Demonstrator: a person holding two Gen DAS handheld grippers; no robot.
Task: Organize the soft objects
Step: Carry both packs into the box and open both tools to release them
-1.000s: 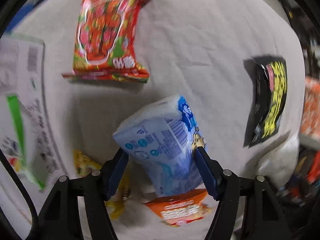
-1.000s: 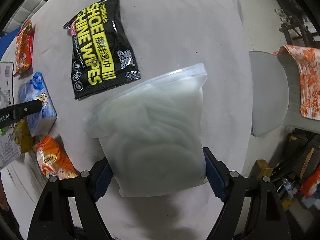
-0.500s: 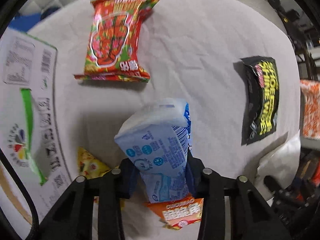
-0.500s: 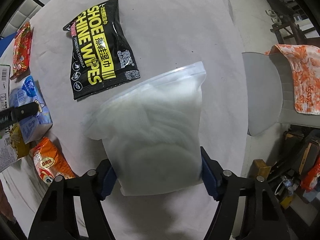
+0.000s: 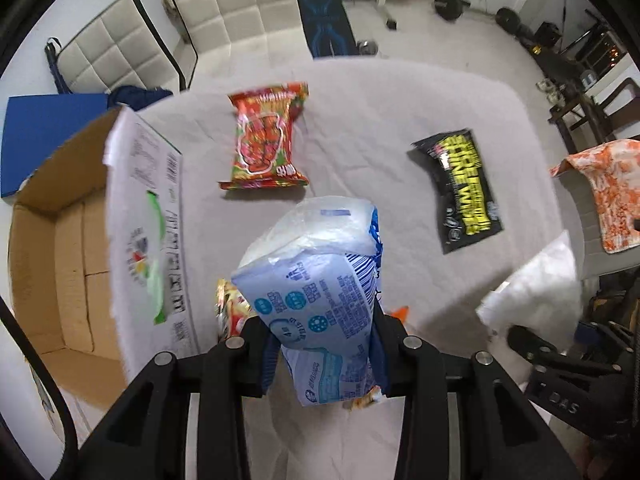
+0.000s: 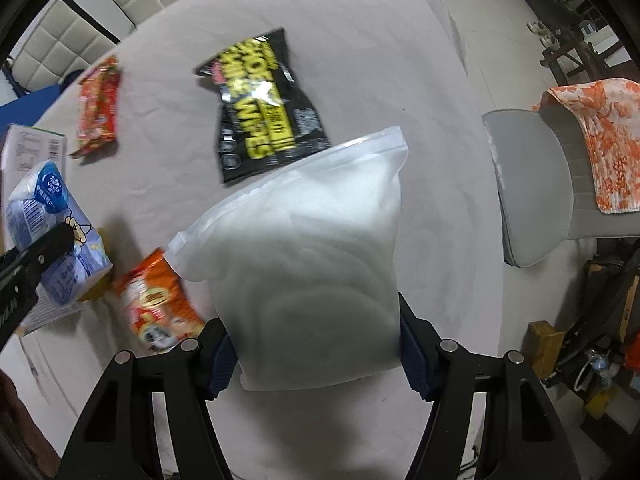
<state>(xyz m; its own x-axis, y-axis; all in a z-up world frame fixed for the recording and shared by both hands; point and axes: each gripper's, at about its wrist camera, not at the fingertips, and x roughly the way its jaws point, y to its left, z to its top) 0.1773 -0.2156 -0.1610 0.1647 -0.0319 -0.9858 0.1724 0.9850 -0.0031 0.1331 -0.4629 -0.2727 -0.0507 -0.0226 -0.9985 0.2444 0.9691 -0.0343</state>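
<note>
Gripping a blue tissue pack point(image 5: 320, 300), the left gripper point(image 5: 324, 354) is carrying it clear of the table point(image 5: 360, 100); both jaws are pinching the pack's lower half, and the plastic is bulging above them. The right gripper point(image 6: 316, 354) is pinching a frosted white zip bag point(image 6: 312, 256) by its bottom edge, jaws pressed into either side, with the bag's sealed top pointing away from the jaws and up to the right.

Ahead of the left jaws and to their left, an open cardboard box point(image 5: 60, 264) is standing with one flap point(image 5: 148, 216) raised toward the pack. It looks like the likely drop point, though that is a judgement. Straight ahead of the left jaws a red snack bag point(image 5: 266, 140) is lying flat; ahead and to the right lies a black wipes pouch point(image 5: 464, 190). Just under and behind the tissue pack a yellow packet point(image 5: 232, 308) is peeking out. In the right view an orange snack bag point(image 6: 160, 300) is lying just left of the jaws.

Risks from here:
- Tissue pack is being held low, so it is top-heavy; a quick swing toward the box could pivot it out of the pinch.
- The raised flap is standing between pack and box opening; clipping it could knock the pack loose or shove the box.
- Zip bag is slick and limp, so it may be sliding under its own weight.
- Both grippers are working near each other; crossing paths could cause a bump.
</note>
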